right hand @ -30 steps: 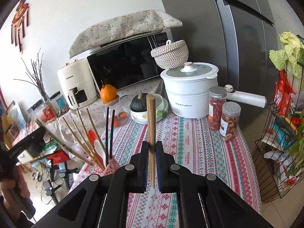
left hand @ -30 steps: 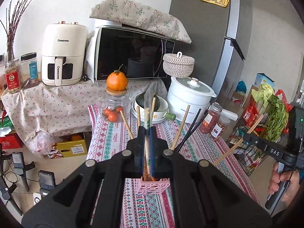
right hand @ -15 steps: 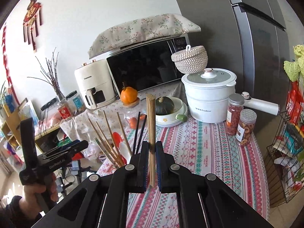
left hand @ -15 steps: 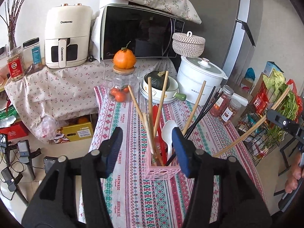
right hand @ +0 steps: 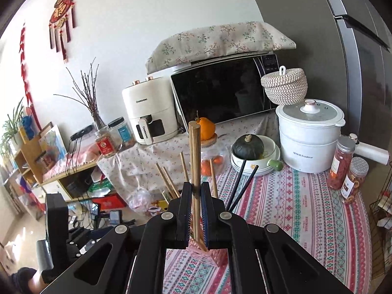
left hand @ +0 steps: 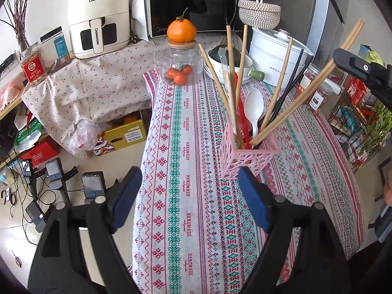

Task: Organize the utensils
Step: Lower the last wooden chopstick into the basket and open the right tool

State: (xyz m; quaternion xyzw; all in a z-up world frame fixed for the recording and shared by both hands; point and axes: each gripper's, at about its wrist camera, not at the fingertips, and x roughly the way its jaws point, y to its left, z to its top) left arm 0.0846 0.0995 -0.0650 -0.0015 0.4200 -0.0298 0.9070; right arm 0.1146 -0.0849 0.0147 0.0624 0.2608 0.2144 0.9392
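Left hand-held gripper (left hand: 189, 196) withdrawn, wooden chopsticks (right hand: 195, 171) lowered into pink lattice holder (left hand: 247, 156)

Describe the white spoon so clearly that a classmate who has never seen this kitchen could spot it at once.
Find the table with the red and green patterned cloth, then the pink lattice holder standing on it in front of the white pot. The white spoon stands among the utensils there, bowl end up. It is the only white, broad, rounded piece; its neighbours are thin wooden and black chopsticks and something red.

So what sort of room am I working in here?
Most likely a home kitchen or dining corner: a microwave, an air fryer and a tall fridge stand behind the cloth-covered table.
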